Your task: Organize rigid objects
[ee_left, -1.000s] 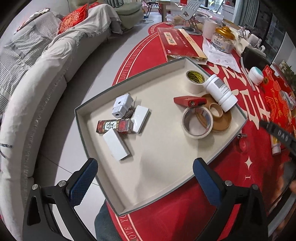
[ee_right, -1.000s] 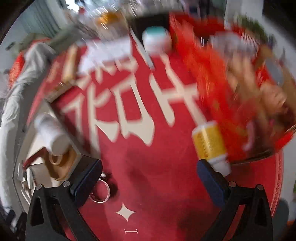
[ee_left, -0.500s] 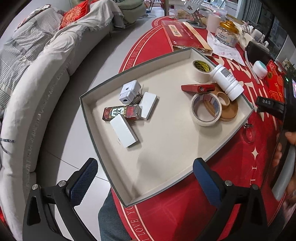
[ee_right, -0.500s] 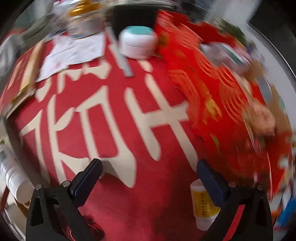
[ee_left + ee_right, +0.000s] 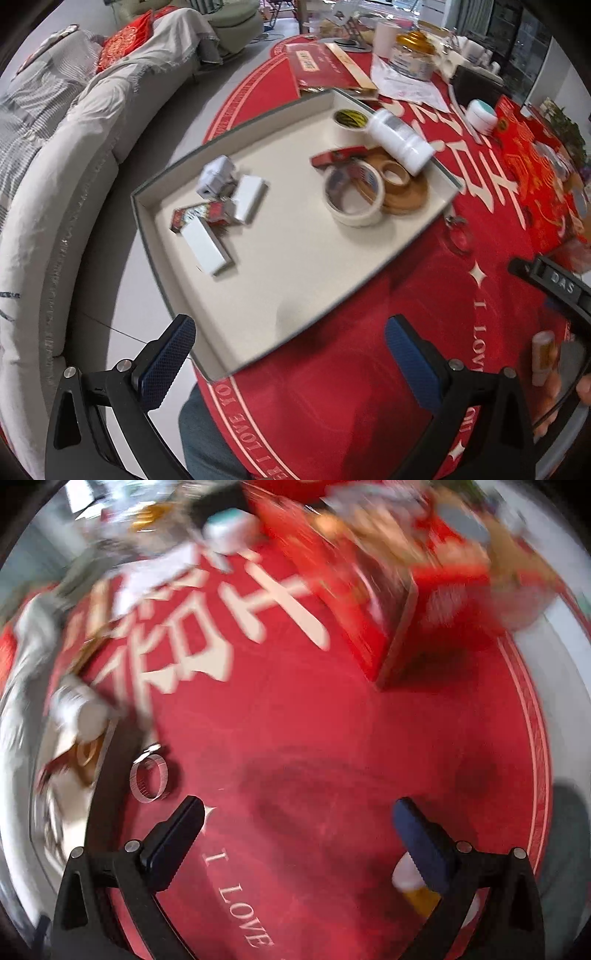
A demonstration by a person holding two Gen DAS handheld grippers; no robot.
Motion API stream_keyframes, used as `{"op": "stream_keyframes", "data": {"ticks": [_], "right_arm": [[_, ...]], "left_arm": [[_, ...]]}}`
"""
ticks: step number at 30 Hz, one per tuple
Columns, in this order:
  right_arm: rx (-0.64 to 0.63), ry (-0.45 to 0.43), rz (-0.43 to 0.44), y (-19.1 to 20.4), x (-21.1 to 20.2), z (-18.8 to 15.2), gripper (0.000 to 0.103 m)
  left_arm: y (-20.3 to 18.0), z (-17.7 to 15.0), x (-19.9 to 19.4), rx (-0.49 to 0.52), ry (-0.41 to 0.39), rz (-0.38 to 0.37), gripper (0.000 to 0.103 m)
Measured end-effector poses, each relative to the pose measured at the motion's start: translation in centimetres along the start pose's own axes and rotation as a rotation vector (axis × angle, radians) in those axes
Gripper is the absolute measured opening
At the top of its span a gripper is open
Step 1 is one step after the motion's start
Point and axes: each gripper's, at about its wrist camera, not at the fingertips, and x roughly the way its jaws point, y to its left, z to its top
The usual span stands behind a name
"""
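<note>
A grey-rimmed tray (image 5: 258, 314) lies on the red tablecloth and holds a white bottle (image 5: 400, 136), tape rolls (image 5: 354, 192), a red utility knife (image 5: 332, 157), white boxes (image 5: 207, 243) and a red card box (image 5: 201, 216). My left gripper (image 5: 291, 363) is open and empty over the tray's near corner. My right gripper (image 5: 301, 836) is open over bare cloth; a small yellow-labelled tube (image 5: 415, 888) lies behind its right finger. That tube (image 5: 543, 356) also shows in the left wrist view, beside the right gripper's body. A clear keyring (image 5: 149, 779) lies beside the tray edge.
A red gift box (image 5: 373, 602) stands ahead of the right gripper. A white-teal jar (image 5: 480, 116), a gold-lidded jar (image 5: 413, 53), papers and a long red box (image 5: 325, 70) crowd the far table. A grey sofa (image 5: 55, 155) runs along the left.
The right gripper has pulled back toward the table's near edge, so the yellow tube now lies behind its right finger. The left view has shifted right, toward the table.
</note>
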Motion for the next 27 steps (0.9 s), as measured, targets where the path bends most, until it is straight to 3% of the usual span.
{"op": "stream_keyframes", "data": {"ticks": [5, 10, 11, 15, 16, 19, 23, 24, 25, 27], "right_arm": [[-0.435, -0.079, -0.024, 6.4, -0.2, -0.1, 0.103], [-0.646, -0.066, 0.009, 12.5, 3.1, 0.2, 0.100], [-0.672, -0.067, 0.011, 12.9, 3.8, 0.5, 0.094], [-0.680, -0.030, 0.093, 13.6, 3.5, -0.1, 0.037], [-0.674, -0.014, 0.089, 13.4, 3.2, -0.3, 0.036], [-0.661, 0.079, 0.156, 12.4, 2.1, -2.0, 0.036], [-0.744, 0.221, 0.287, 10.7, 0.2, -6.8, 0.036], [-0.747, 0.230, 0.299, 10.0, -0.4, -7.5, 0.050], [-0.724, 0.204, 0.280, 8.9, -1.2, -7.8, 0.082], [-0.637, 0.072, 0.204, 6.2, -3.5, -7.5, 0.094]], "left_arm": [[0.1, -1.6, -0.1, -0.020, 0.023, -0.012, 0.103], [1.6, -3.1, 0.3, -0.066, 0.053, 0.001, 0.103], [2.0, -3.3, 0.5, -0.074, 0.062, 0.005, 0.103], [2.8, -3.8, 0.6, -0.106, 0.072, 0.007, 0.103], [2.9, -3.8, 0.6, -0.109, 0.071, 0.006, 0.103], [2.7, -4.1, 0.5, -0.101, 0.067, 0.006, 0.103], [1.8, -4.7, 0.6, -0.082, 0.079, -0.011, 0.103], [1.4, -4.9, 0.5, -0.074, 0.082, -0.016, 0.103], [1.2, -5.0, 0.4, -0.074, 0.078, -0.019, 0.103], [0.3, -5.4, 0.1, -0.064, 0.077, -0.028, 0.103]]}}
